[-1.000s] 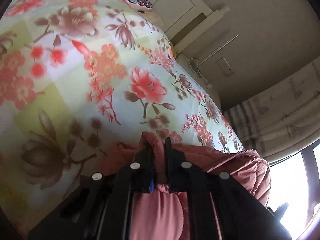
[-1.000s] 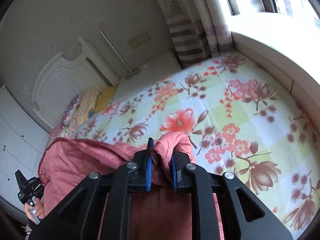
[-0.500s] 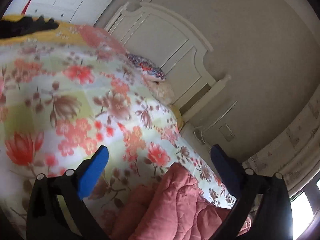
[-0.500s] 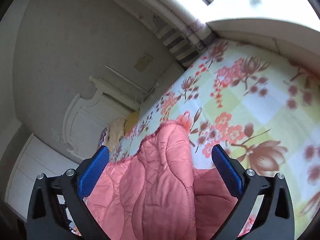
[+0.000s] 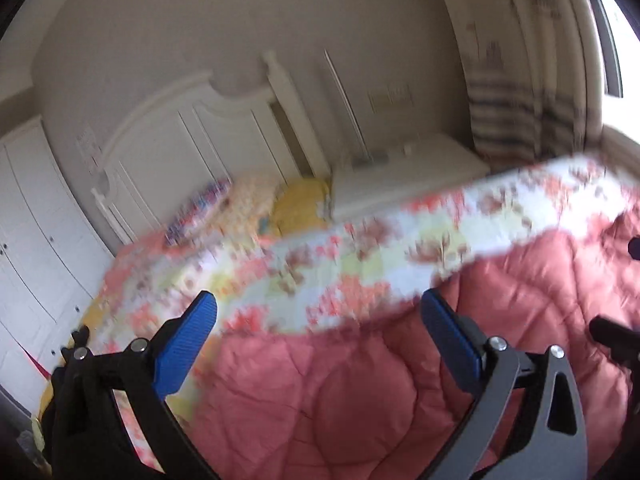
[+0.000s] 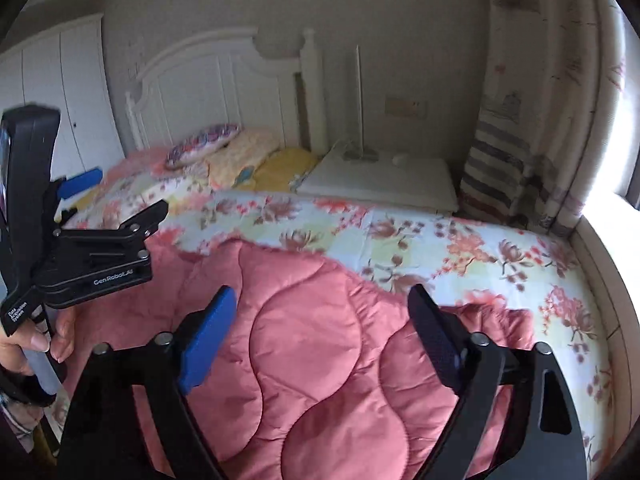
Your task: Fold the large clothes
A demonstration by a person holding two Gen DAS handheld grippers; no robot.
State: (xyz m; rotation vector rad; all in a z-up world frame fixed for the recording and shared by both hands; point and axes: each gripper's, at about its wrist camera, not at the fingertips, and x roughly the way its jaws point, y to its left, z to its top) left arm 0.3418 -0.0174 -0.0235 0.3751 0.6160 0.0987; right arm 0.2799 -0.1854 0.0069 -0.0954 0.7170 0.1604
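A pink quilted coat [image 6: 320, 344] lies spread on the floral bedsheet [image 6: 460, 248]; it also shows in the left wrist view [image 5: 400, 380], which is blurred. My right gripper [image 6: 320, 308] is open and empty above the coat. My left gripper [image 5: 320, 312] is open and empty above the coat's far edge. The left gripper body also shows in the right wrist view [image 6: 88, 256], held in a hand at the left.
A white headboard [image 6: 212, 80] stands at the far end with pillows [image 6: 224, 148] before it. A white nightstand [image 6: 380, 180] sits beside the bed, and a striped curtain [image 6: 504, 152] and bright window to the right. White wardrobe doors [image 5: 32, 240] are at the left.
Both grippers, shut on the pink coat a second ago, have opened and let it go. Both have drawn back and now look along the bed toward the headboard.
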